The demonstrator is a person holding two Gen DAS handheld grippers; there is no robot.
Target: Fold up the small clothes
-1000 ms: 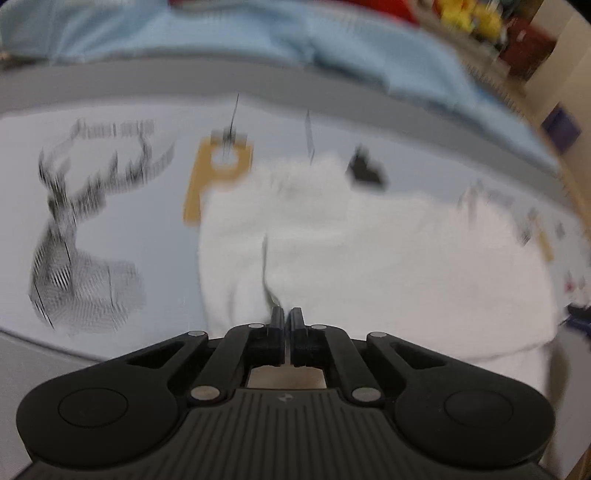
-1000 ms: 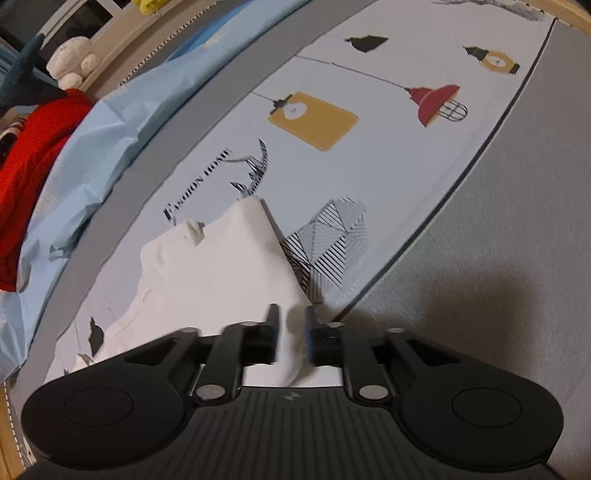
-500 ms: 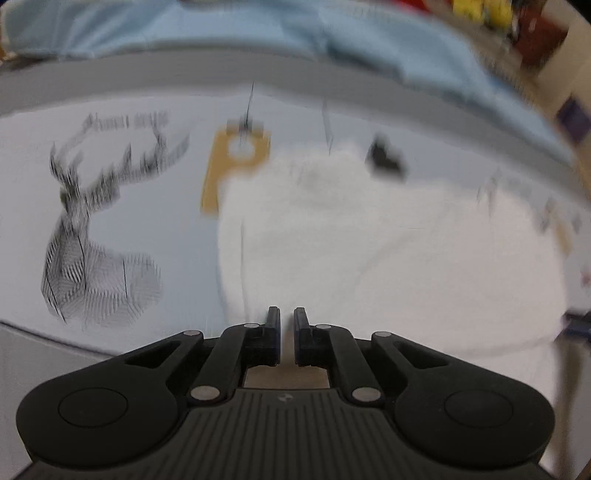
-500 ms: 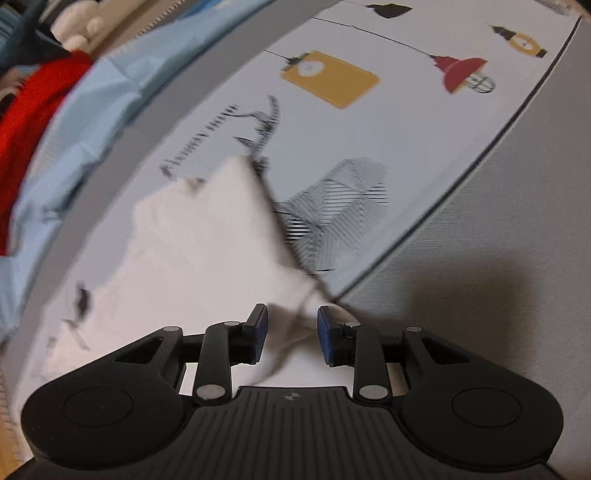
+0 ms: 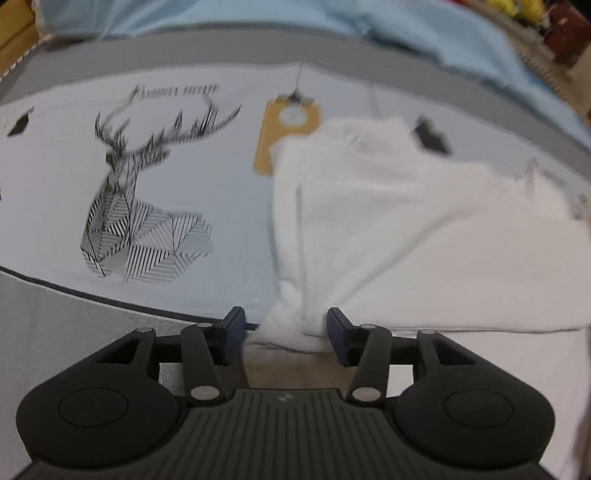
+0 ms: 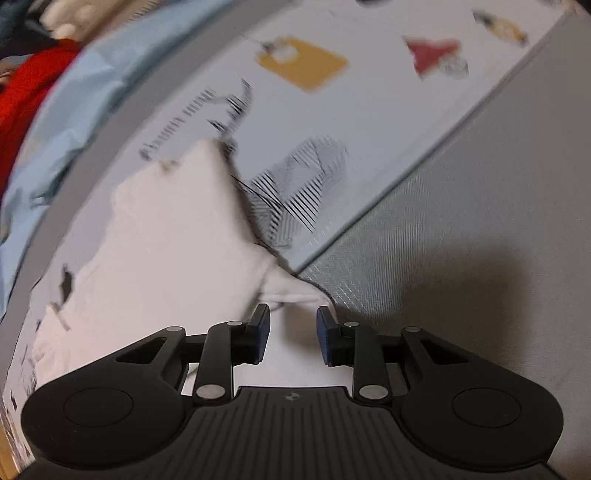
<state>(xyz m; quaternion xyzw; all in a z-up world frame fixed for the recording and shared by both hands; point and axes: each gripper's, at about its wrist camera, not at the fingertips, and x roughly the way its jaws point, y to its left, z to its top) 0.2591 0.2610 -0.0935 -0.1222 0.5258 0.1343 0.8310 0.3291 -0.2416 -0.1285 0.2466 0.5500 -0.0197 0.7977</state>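
Below me lies a pale printed mat (image 5: 229, 206) with a grey border (image 6: 480, 206), spread wide and flat. Printed on it are a black line-drawn stag's head (image 5: 140, 218), a mustard-yellow hanging lamp shape (image 5: 284, 129) and, seen from my right hand, a red lamp (image 6: 432, 55). Beyond the far grey edge sits a rumpled light blue cloth (image 5: 258, 18), and past that, at the left of my right-hand view, something red (image 6: 26, 85), too blurred to identify.

On the mat lies the small white garment (image 5: 406, 229), soft and creased, covering part of the yellow lamp print. One bunched corner of it reaches toward me, at the mat's near edge.

My left gripper (image 5: 286, 334) has just been opening; its two blue-padded fingers stand apart, with that bunched white corner lying between them. The cloth brushes the right pad, but the pads do not squeeze it.

My right gripper (image 6: 291, 332) is partly open too, its pads apart. Another edge of the white garment lies under and between them, flat against the mat's grey border, not pinched. Both views are somewhat smeared by motion.
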